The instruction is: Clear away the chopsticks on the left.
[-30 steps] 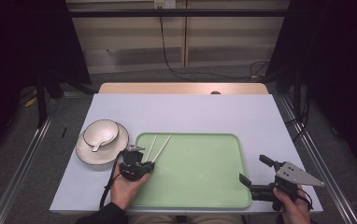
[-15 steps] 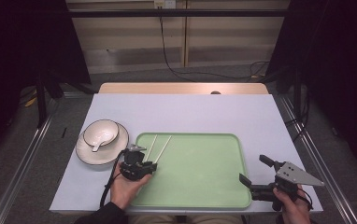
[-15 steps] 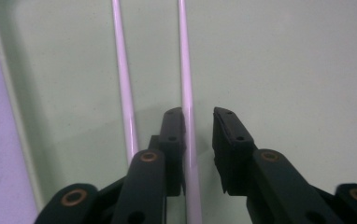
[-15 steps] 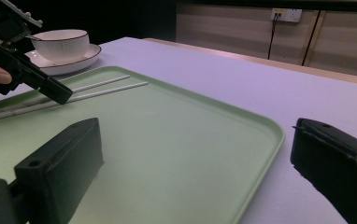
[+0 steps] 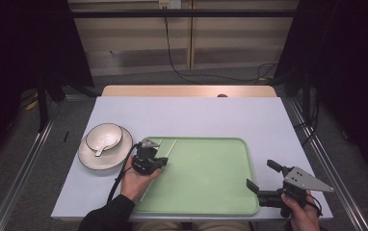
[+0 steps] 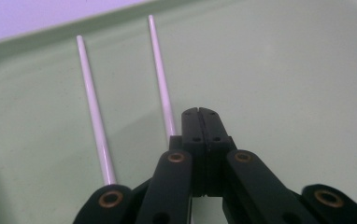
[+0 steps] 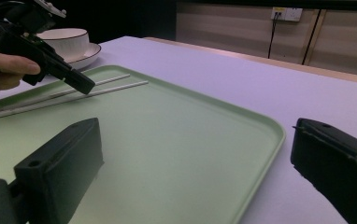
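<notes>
Looking at where things stand: the left hand-held gripper [image 5: 148,159] sits over the near-left part of the green tray [image 5: 211,197], right by the two white chopsticks [image 6: 95,112]. Its jaws are clenched flat against each other, having just been closing, and the left gripper view shows nothing caught between them. The nearer chopstick runs alongside the closed tips on their left, touching or just beside them, but it is not pinched. So the grab looks like a miss, or maybe a nudge to line the sticks up.

Both chopsticks lie loose on the tray floor near its far-left corner, roughly parallel and a little apart, pointing toward the tray's far rim. Just off the tray's left edge, a bowl [image 5: 104,136] with a spoon in it sits on a saucer [image 5: 91,161] near the tabletop's left edge.

The right hand-held gripper [image 5: 268,185] rests near the tabletop's near-right corner, just off the tray, jaws spread wide and empty.

Progress-wise it seems early. Nothing is lifted and neither stick is gripped. What's likely left is reopening the left jaws, centering them on a chopstick, closing properly, then carrying it wherever it's meant to go, probably toward the bowl.
</notes>
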Available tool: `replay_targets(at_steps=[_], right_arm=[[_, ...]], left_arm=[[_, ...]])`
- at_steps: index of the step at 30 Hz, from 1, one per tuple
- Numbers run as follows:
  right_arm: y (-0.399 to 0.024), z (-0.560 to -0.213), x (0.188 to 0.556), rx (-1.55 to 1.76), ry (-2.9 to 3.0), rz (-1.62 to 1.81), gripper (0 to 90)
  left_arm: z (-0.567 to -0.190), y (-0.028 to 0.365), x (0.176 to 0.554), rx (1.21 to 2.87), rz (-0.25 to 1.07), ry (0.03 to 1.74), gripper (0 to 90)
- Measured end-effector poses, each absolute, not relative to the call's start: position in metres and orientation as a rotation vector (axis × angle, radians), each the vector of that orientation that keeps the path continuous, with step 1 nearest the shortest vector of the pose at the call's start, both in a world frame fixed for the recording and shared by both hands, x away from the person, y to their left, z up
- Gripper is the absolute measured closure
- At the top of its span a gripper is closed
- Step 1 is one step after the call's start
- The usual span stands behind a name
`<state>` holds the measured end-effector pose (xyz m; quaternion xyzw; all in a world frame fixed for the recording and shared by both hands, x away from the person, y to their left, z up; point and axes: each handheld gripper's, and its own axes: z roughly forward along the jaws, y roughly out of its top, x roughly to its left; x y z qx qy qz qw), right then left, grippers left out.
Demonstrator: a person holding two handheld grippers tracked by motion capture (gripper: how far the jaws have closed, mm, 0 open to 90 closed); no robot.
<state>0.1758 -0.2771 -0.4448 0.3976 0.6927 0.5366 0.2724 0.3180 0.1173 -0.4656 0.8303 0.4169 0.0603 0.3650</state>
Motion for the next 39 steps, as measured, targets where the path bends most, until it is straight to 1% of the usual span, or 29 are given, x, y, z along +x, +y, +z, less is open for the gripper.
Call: replay_targets(at_steps=[3,5,7,9,13,15,18,27,30,32,39], right_arm=[[-0.277,-0.445,0.176,1.069,1.861,1.443,1.8],[-0.277,-0.445,0.176,1.072,1.863,1.445,1.8],[-0.277,-0.445,0.176,1.072,1.859,1.444,1.8],[-0.277,-0.445,0.176,1.075,1.858,1.445,1.8],[-0.277,-0.445,0.176,1.075,1.859,1.444,1.8],[-0.277,-0.445,0.176,1.072,1.857,1.443,1.8],[-0.277,-0.445,0.175,1.072,1.855,1.442,1.8],[-0.277,-0.444,0.175,1.065,1.862,1.446,1.8],[-0.277,-0.445,0.176,1.066,1.863,1.447,1.8],[-0.276,-0.444,0.175,1.06,1.87,1.449,1.8],[-0.276,-0.445,0.175,1.06,1.87,1.447,1.8]], left_arm=[[-0.47,0.119,0.322,2.144,0.138,1.092,90.0],[-0.47,0.121,0.323,2.148,0.178,1.103,90.0],[-0.47,0.126,0.324,2.139,0.167,1.118,90.0],[-0.47,0.129,0.325,2.144,0.189,1.128,90.0],[-0.471,0.132,0.325,2.116,0.185,1.154,90.0],[-0.47,0.133,0.325,2.132,0.2,1.155,90.0],[-0.471,0.136,0.325,2.097,0.182,1.179,90.0],[-0.471,0.143,0.324,2.094,0.205,1.191,90.0],[-0.471,0.153,0.328,2.072,0.235,1.233,90.0],[-0.472,0.159,0.329,2.055,0.193,1.238,90.0],[-0.473,0.163,0.328,2.06,0.214,1.222,90.0]])
